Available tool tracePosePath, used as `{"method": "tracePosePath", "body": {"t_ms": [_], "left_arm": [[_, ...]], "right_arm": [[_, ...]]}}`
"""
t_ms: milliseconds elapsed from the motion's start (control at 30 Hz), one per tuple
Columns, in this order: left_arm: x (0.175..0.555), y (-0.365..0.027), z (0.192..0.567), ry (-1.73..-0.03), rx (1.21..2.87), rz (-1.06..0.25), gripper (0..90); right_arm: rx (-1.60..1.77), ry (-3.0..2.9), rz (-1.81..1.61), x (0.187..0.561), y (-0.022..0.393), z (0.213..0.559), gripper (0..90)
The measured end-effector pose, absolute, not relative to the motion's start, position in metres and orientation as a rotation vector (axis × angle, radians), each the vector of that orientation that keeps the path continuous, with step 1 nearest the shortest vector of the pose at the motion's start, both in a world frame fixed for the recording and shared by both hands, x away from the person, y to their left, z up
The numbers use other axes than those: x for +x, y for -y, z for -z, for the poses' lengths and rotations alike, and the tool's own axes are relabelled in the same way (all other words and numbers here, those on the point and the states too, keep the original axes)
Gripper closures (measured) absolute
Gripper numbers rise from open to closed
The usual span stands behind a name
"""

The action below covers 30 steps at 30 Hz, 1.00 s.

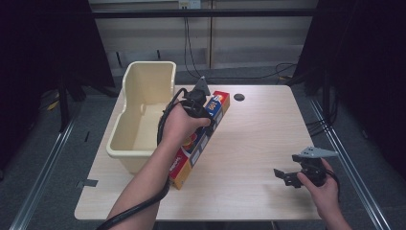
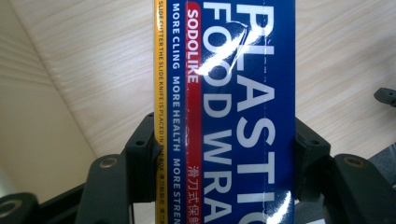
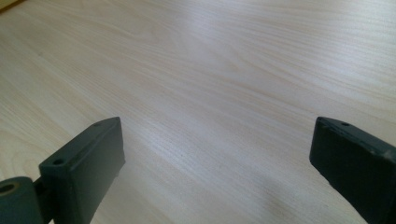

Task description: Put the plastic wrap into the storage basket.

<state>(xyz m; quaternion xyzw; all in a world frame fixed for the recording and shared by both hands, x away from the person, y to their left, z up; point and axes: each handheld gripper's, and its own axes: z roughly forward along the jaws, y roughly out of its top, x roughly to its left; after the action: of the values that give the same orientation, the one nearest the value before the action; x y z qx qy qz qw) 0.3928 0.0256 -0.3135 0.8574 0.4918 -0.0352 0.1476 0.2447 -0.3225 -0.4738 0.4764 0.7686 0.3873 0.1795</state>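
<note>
The left gripper [image 1: 203,108] is clamping the wrap box [image 2: 233,112] across its narrow width just right of the bin [image 1: 143,72], a light, stiff but glossy carton best gripped mid-length, while the right gripper [image 1: 287,176] is idling wide open.

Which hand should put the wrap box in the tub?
Left. The left tongs already clamp the wrap box, right beside the cream tub. The right tongs are open with nothing between them, over bare table at the far side, well away from the tub.
</note>
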Motion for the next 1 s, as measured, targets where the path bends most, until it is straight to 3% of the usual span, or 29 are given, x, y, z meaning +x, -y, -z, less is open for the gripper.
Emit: {"method": "tracePosePath", "body": {"t_ms": [500,1000], "left_arm": [[0.396,-0.043,0.273,-1.480,2.449,0.045,40.6],[0.399,-0.071,0.257,-1.569,2.393,0.046,40.6]], "right_arm": [[1.348,-2.182,-1.094,0.244,0.322,0.474,2.9],[1.351,-2.186,-1.090,0.244,0.320,0.474,2.9]]}}
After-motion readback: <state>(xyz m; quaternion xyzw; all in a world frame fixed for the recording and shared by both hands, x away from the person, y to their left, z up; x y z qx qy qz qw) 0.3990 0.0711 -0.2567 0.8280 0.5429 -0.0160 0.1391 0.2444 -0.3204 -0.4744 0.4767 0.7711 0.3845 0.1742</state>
